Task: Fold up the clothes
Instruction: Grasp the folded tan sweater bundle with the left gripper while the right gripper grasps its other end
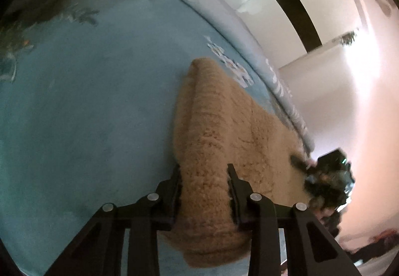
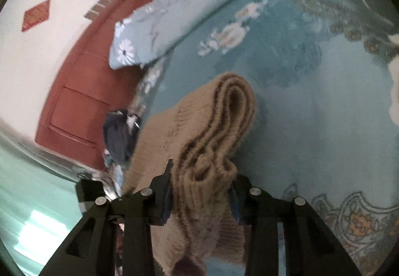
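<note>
A bed (image 1: 74, 106) covered with a teal bedspread fills most of both views; the spread is plain in the middle and printed with pale flowers and an ornate border toward its edges. A light blue quilt (image 2: 174, 17) with white daisies lies bunched along the far edge of the bed. Beyond it in the right wrist view stands a reddish-brown door (image 2: 82, 91) set in a pale wall, with a red diamond-shaped decoration (image 2: 36, 15) on the wall beside it.

On the bedspread lies a tan knitted sweater (image 1: 219, 131), already doubled over into thick layers. In the left wrist view it stretches away from the camera toward the bed's edge as a long rolled ridge with a flatter part to its right. In the right wrist view its folded end shows as several stacked ribbed layers curling into a loop.

A dark blue garment (image 2: 119, 136) sits crumpled at the bed's edge, just beside the sweater.

The left claw (image 1: 203, 173) is closed on the near end of the sweater's ridge, the knit bulging between both fingers. The right claw (image 2: 202, 176) is likewise clamped on a bunched ribbed edge of the sweater, which fills the gap between its fingers and hangs below them. The right claw also appears, blurred, at the sweater's far corner in the left wrist view.
</note>
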A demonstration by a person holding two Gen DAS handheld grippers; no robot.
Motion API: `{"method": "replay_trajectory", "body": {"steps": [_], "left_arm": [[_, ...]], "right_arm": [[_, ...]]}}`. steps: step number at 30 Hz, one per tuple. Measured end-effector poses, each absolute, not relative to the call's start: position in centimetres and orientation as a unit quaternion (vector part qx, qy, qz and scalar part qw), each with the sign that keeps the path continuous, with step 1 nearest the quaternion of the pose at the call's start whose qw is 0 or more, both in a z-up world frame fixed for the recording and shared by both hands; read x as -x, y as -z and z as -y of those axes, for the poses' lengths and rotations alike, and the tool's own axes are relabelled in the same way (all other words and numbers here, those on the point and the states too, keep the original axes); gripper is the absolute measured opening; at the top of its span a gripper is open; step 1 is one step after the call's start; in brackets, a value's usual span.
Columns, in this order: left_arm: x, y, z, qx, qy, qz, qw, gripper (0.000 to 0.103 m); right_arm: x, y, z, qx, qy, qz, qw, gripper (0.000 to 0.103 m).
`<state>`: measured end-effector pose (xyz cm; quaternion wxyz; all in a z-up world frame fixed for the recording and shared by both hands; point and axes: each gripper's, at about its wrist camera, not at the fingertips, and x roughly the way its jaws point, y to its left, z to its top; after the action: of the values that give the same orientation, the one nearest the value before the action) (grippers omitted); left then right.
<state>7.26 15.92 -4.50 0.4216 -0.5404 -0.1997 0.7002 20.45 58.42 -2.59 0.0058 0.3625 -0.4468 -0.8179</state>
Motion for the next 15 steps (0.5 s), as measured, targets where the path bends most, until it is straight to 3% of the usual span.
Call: {"method": "replay_trajectory", "body": {"steps": [4,8,10,15], "left_arm": [[-6.8,2.7,-15.9,0.524,-0.721,0.172,0.419,0.044],[-6.0,1.2,-16.2,0.505,-0.739,0.153,0.419,0.069],[-5.2,1.0,-16.8,0.507,-0.736,0.148,0.424,0.07],[-4.0,2.2,-19.3,0.519,-0.721,0.127,0.442,0.073]], "right_arm": [[-22.2,3.0,-58.5,-0.363,0.822,0.439,-0.002,0.045],[-23.3,2.1,-58.9,-0.356,0.837,0.415,-0.023,0.051],[-23.8,1.9,-59.0,-0.35,0.841,0.413,-0.025,0.067],[-23.4,3.1,-58.5,-0.349,0.824,0.446,-0.02,0.068]]}}
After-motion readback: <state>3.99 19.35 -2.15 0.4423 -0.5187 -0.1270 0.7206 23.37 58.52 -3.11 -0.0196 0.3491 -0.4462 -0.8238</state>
